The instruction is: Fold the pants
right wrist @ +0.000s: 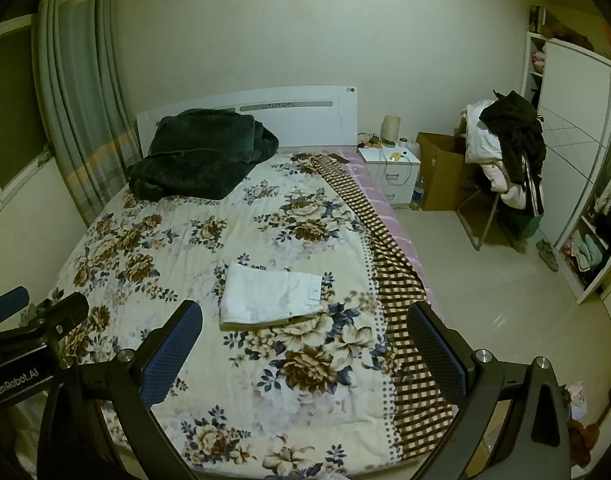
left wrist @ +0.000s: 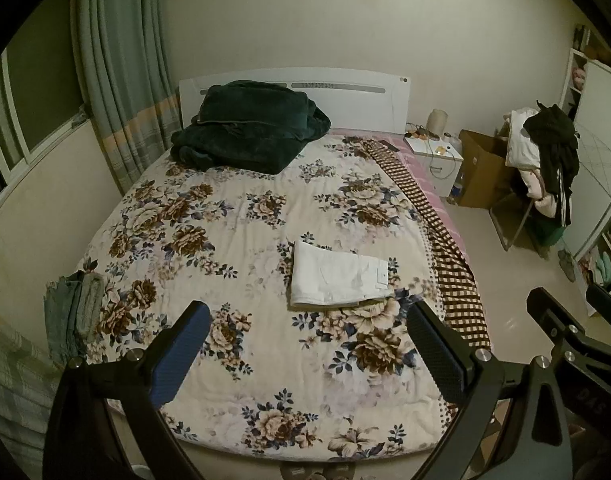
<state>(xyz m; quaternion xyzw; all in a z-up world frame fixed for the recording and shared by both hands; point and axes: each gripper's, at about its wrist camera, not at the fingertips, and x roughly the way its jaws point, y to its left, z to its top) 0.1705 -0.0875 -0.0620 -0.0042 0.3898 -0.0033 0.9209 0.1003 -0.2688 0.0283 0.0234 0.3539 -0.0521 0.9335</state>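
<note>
White pants (left wrist: 339, 276) lie folded into a compact rectangle on the floral bedspread (left wrist: 233, 240), right of the bed's middle; they also show in the right wrist view (right wrist: 269, 300). My left gripper (left wrist: 307, 344) is open and empty, held above the foot of the bed, short of the pants. My right gripper (right wrist: 305, 346) is open and empty, also back from the pants over the foot of the bed. The right gripper's body shows in the left wrist view (left wrist: 577, 328), and the left gripper's body shows in the right wrist view (right wrist: 29, 328).
A dark green blanket (left wrist: 249, 128) is heaped at the headboard. A grey-green garment (left wrist: 73, 312) lies at the bed's left edge. A checked blanket (left wrist: 437, 232) runs along the right edge. A nightstand (left wrist: 435, 158), a cardboard box (left wrist: 481, 168) and a clothes-laden chair (left wrist: 541, 160) stand right of the bed.
</note>
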